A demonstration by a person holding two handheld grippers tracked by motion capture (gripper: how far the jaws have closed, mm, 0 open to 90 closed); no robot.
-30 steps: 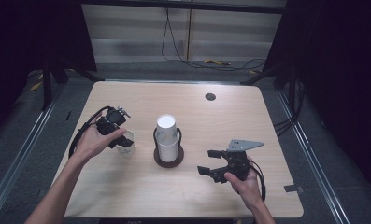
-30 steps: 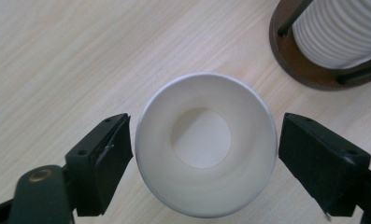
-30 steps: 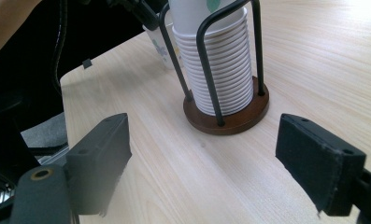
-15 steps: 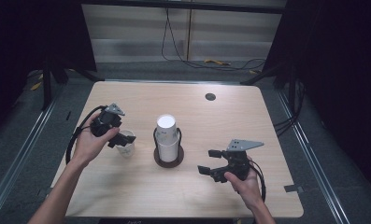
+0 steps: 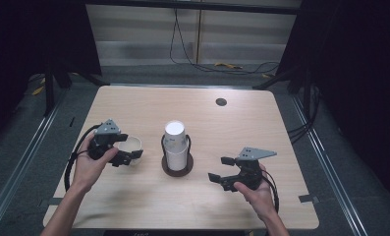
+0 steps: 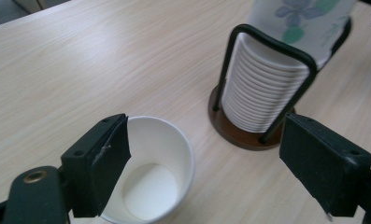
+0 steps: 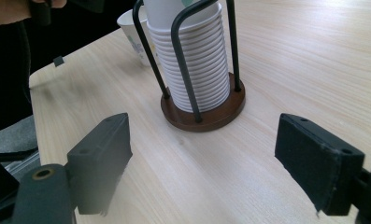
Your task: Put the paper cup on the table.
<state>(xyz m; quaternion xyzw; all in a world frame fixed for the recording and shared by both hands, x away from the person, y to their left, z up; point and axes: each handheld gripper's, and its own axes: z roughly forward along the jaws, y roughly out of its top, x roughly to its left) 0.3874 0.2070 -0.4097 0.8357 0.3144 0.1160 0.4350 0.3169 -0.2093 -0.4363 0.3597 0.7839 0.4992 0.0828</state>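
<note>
A single white paper cup (image 5: 129, 144) (image 6: 148, 175) stands upright on the wooden table (image 5: 261, 123), left of centre. My left gripper (image 5: 128, 146) (image 6: 206, 140) is open and sits low at the cup; one jaw overlaps the cup's rim and the other stands well clear, toward the stack. A tall stack of white paper cups (image 5: 176, 142) (image 6: 260, 91) (image 7: 195, 56) sits in a black wire holder on a round brown base (image 7: 206, 114) at the table's middle. My right gripper (image 5: 221, 168) (image 7: 204, 140) is open with nothing between its jaws. It is right of the holder and points at it.
A small round dark grommet (image 5: 221, 102) lies in the tabletop at the back right. Cables (image 5: 217, 66) run over the floor beyond the table's far edge. Bare wood lies in front of the holder and along the back half.
My left gripper has come down and slightly nearer, so its jaws now sit at the single cup. The cup, the holder and my right gripper have stayed put.
</note>
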